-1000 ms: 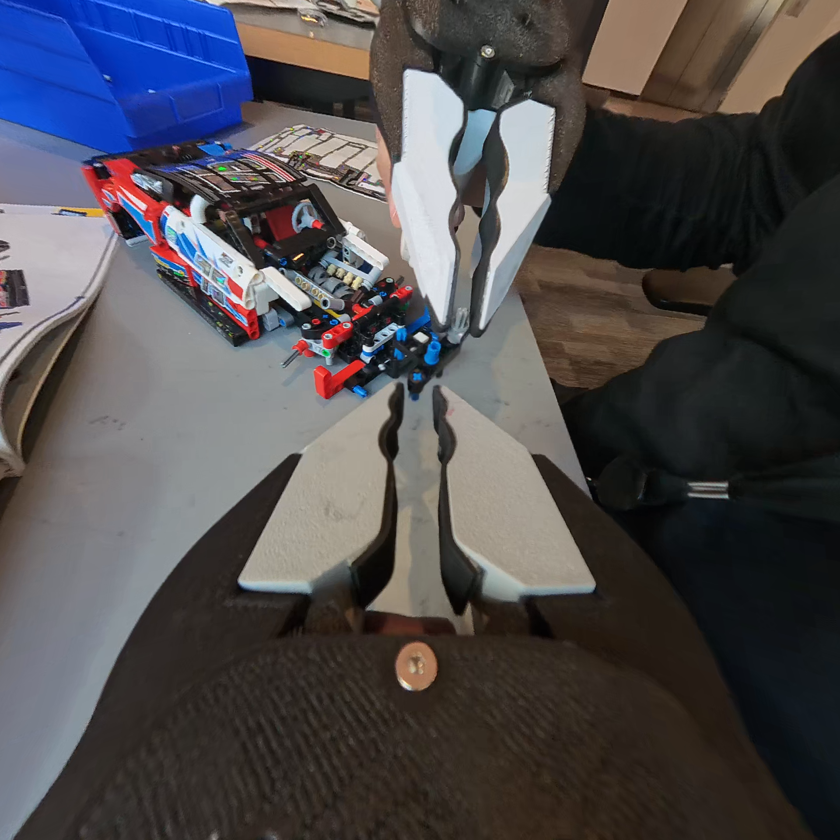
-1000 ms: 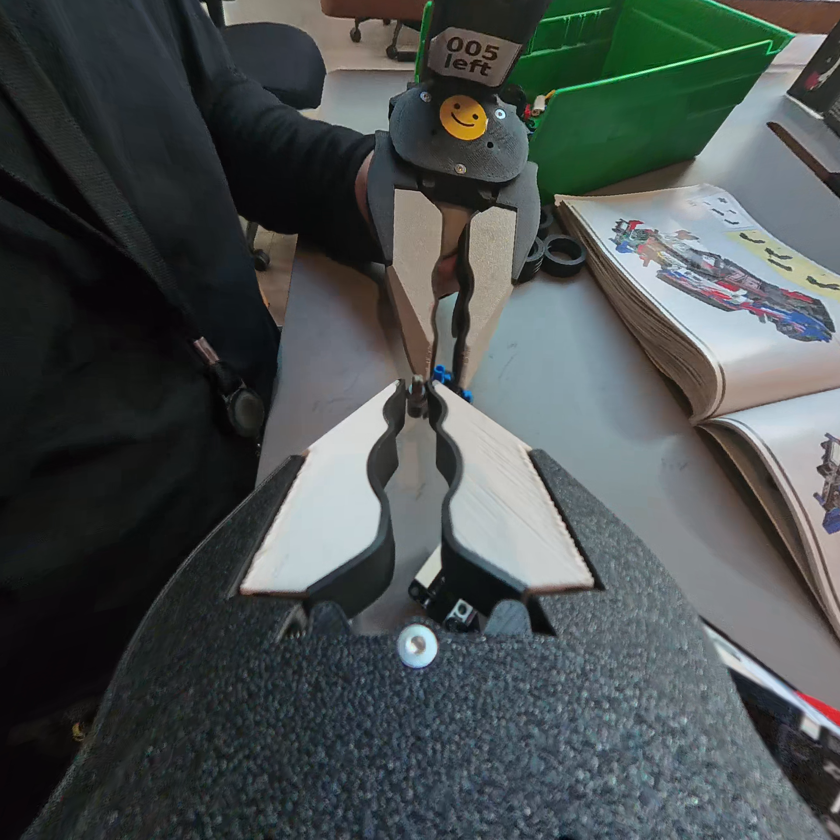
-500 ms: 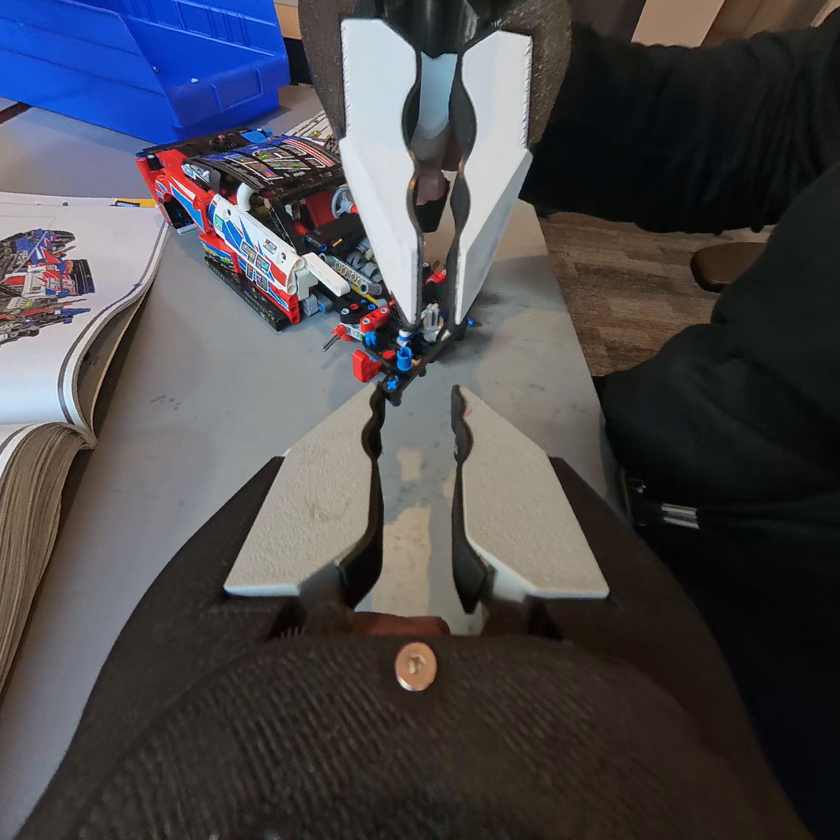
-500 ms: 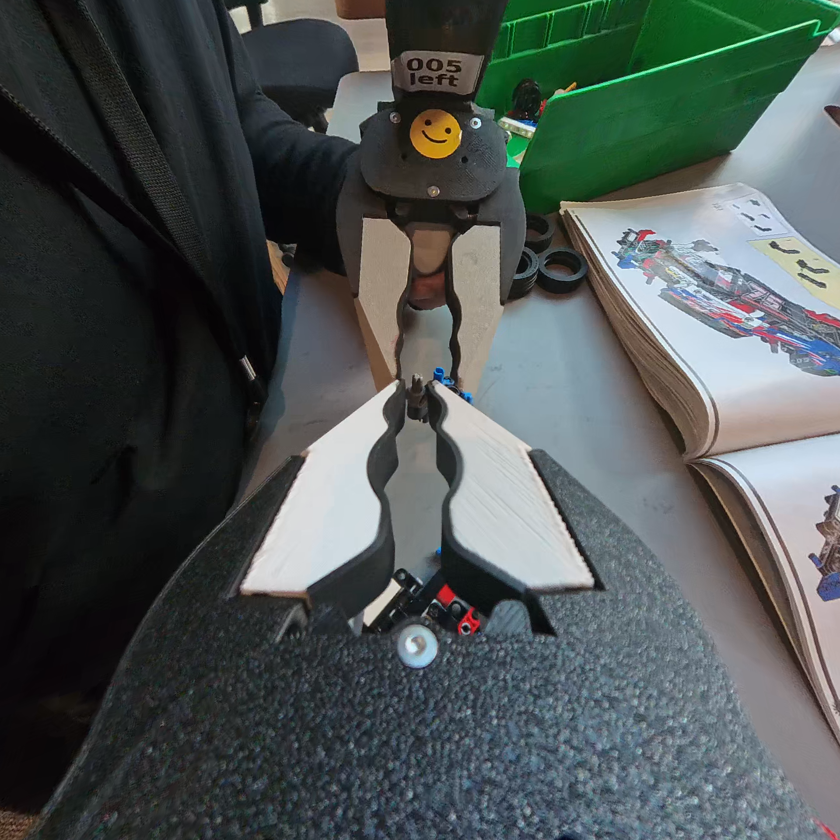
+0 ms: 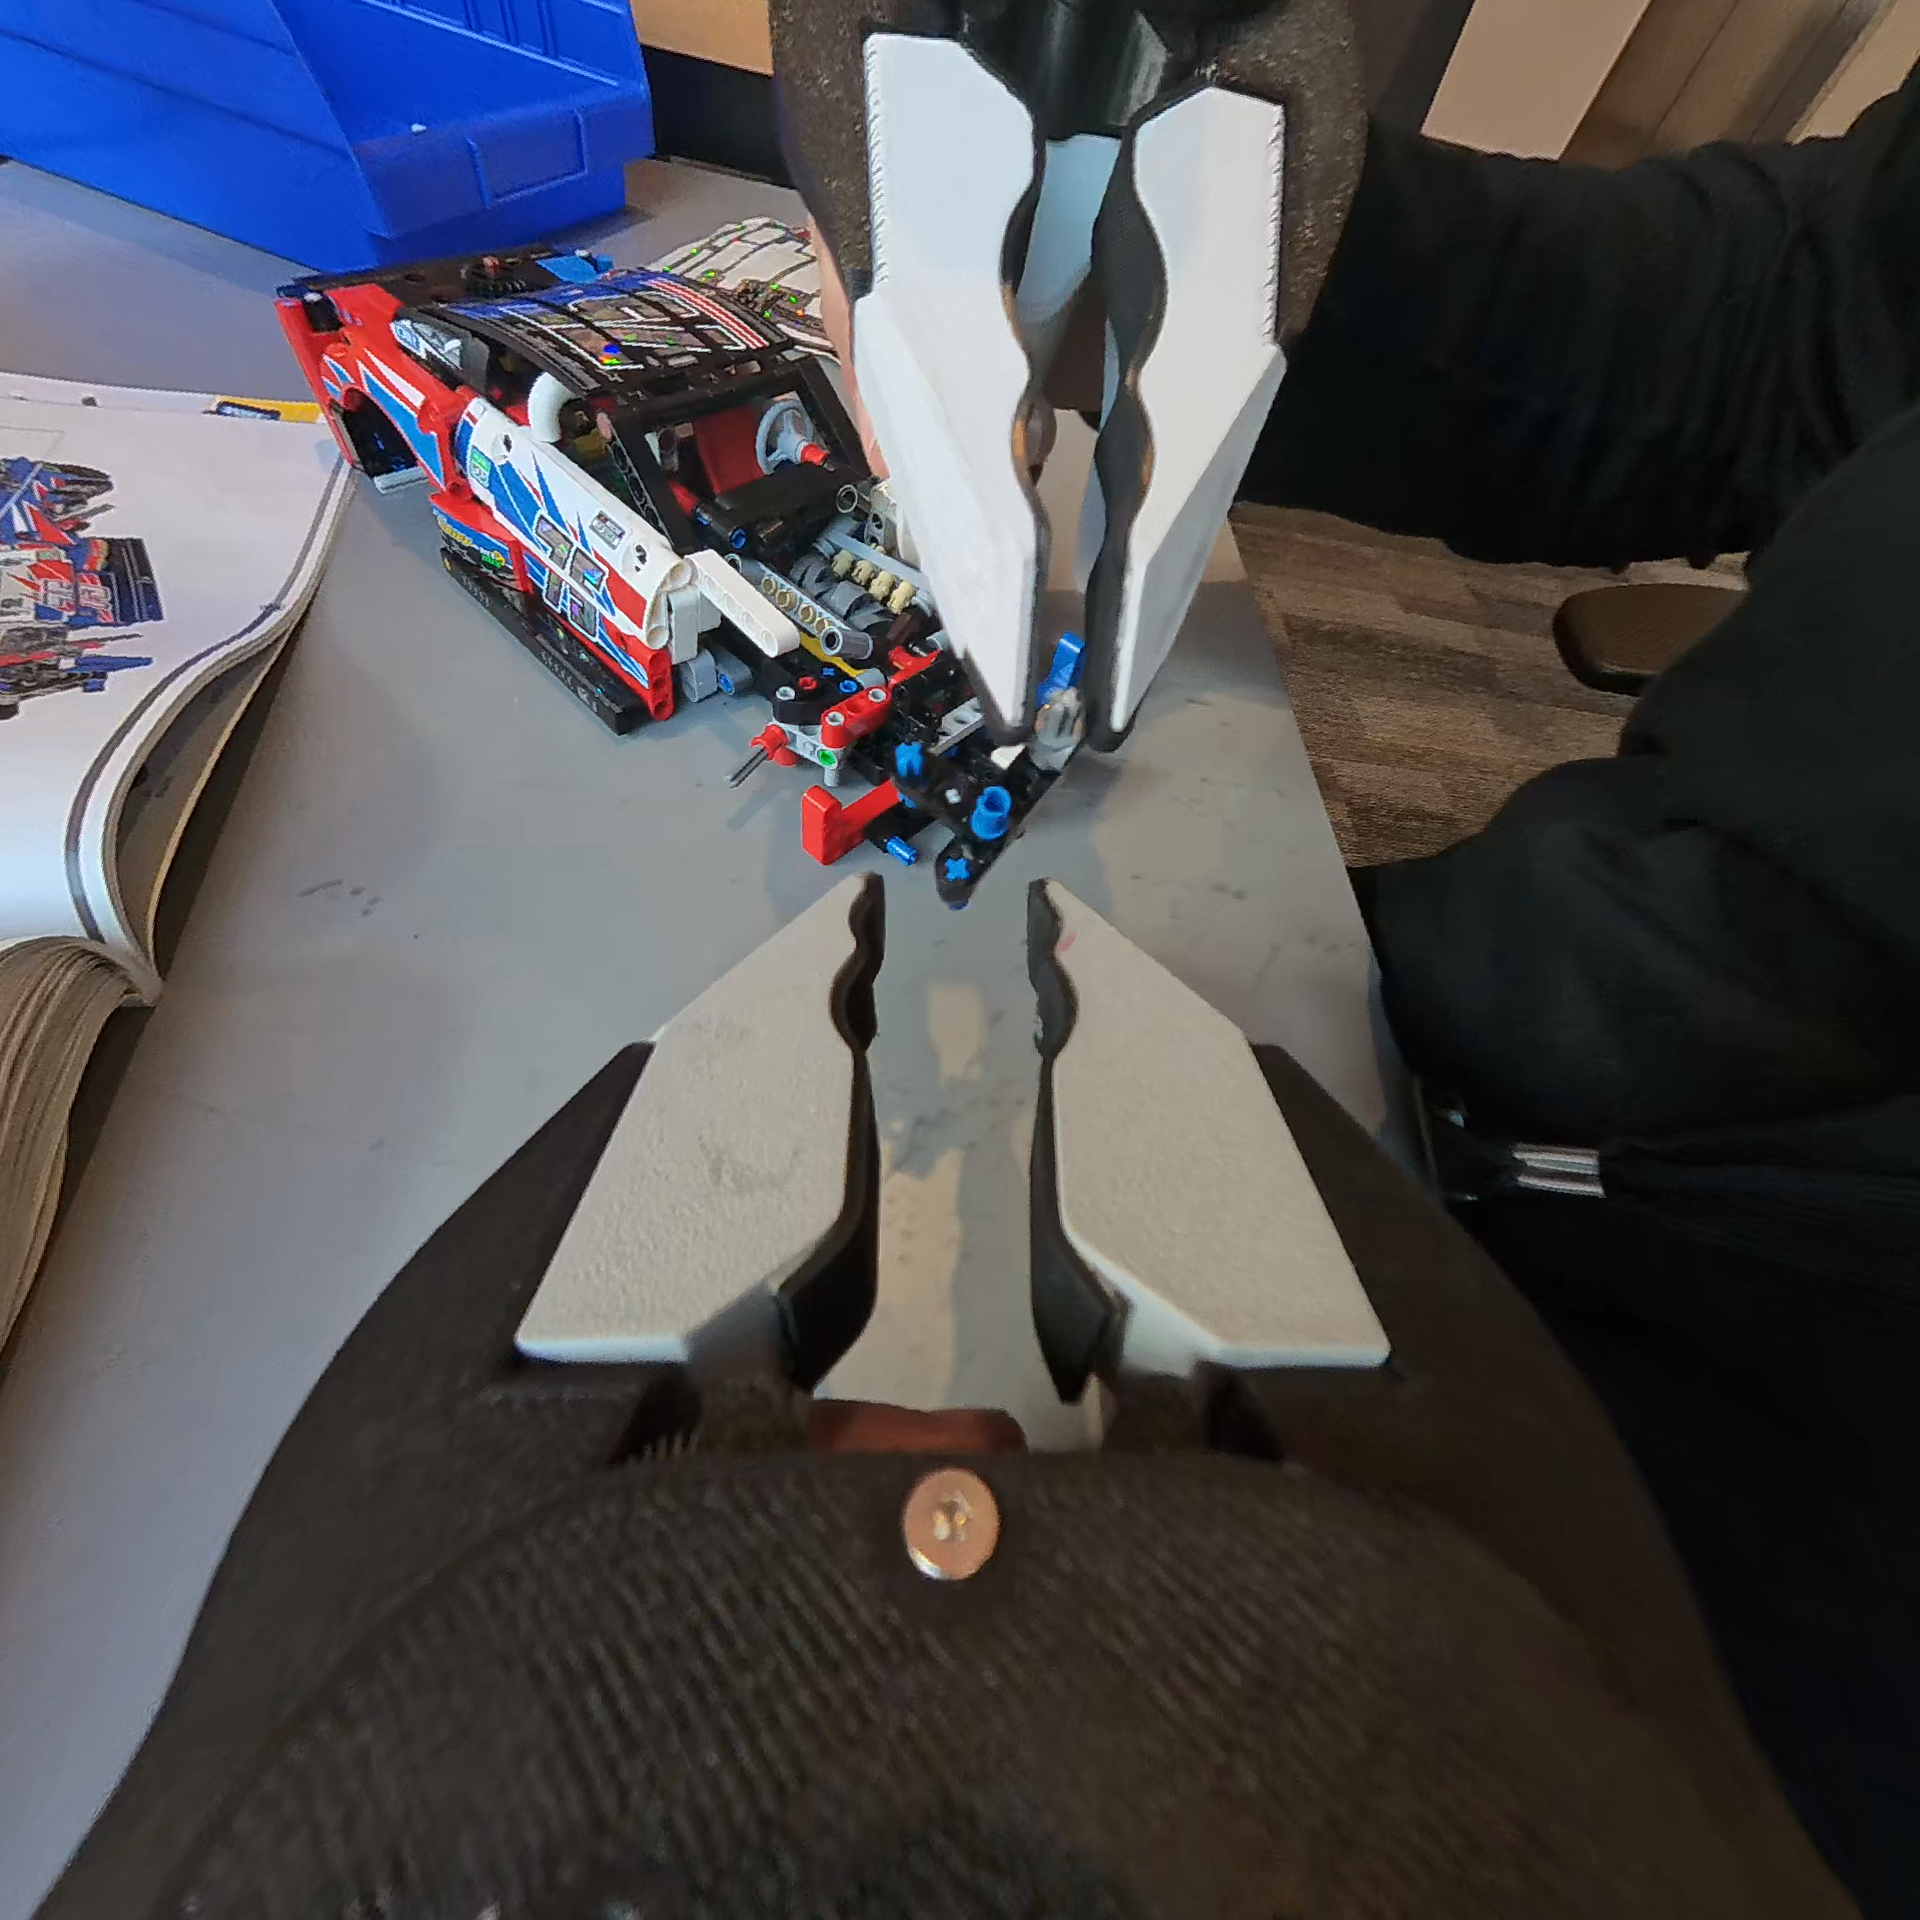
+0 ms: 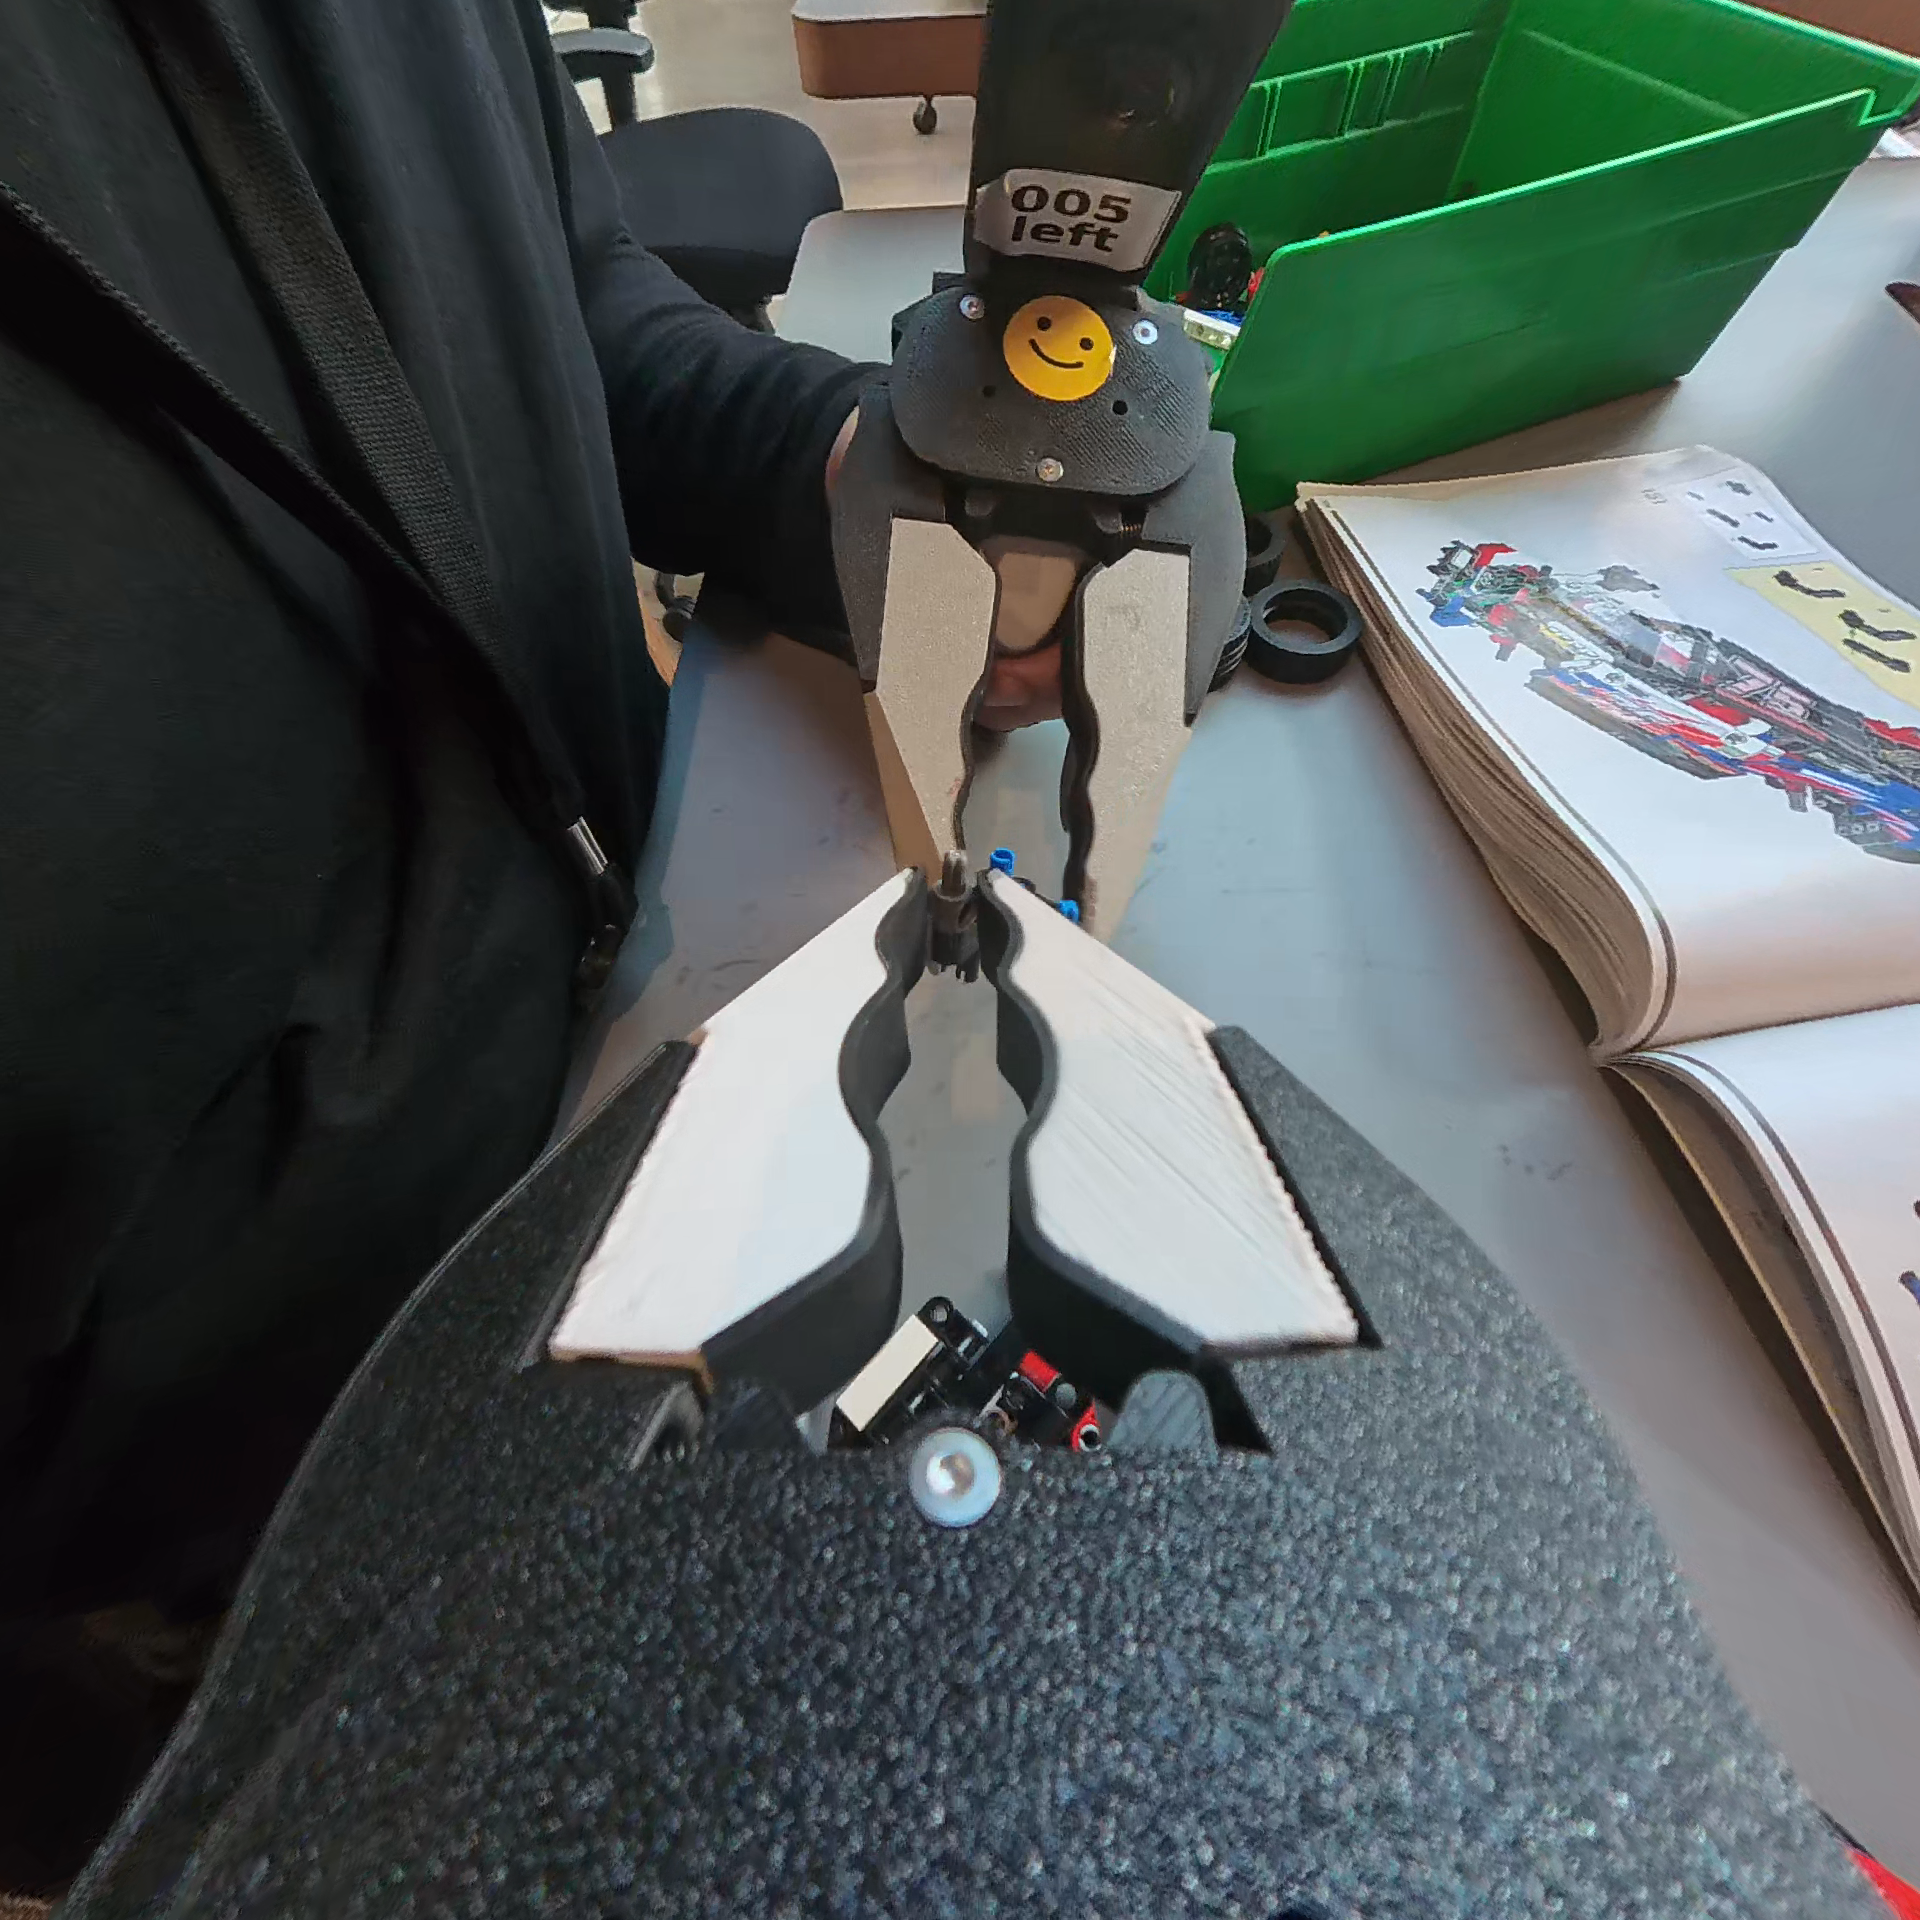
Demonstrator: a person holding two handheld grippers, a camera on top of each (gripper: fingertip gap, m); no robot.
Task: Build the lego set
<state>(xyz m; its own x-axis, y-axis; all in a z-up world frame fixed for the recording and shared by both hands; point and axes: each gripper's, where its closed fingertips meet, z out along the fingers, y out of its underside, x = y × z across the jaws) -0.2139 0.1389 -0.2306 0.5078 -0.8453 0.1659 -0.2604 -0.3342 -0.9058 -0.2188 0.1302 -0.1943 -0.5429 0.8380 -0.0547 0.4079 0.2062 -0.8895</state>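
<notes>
The right gripper (image 6: 951, 888) pinches a small grey peg (image 6: 951, 904) between its tips, down at the black front frame (image 5: 971, 805) of the lego car (image 5: 623, 499). The left gripper (image 5: 954, 902) stands parted and empty, just near of that frame. The car lies on the grey table (image 5: 416, 935), instruction book (image 5: 114, 582) left, blue bin (image 5: 343, 114) far.

Two tools (image 5: 954, 894), perhaps three tyres (image 6: 1302, 632)

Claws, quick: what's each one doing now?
Left claw: open, holding nothing.
Right claw: closed on a small grey pin at the car's front frame.
</notes>
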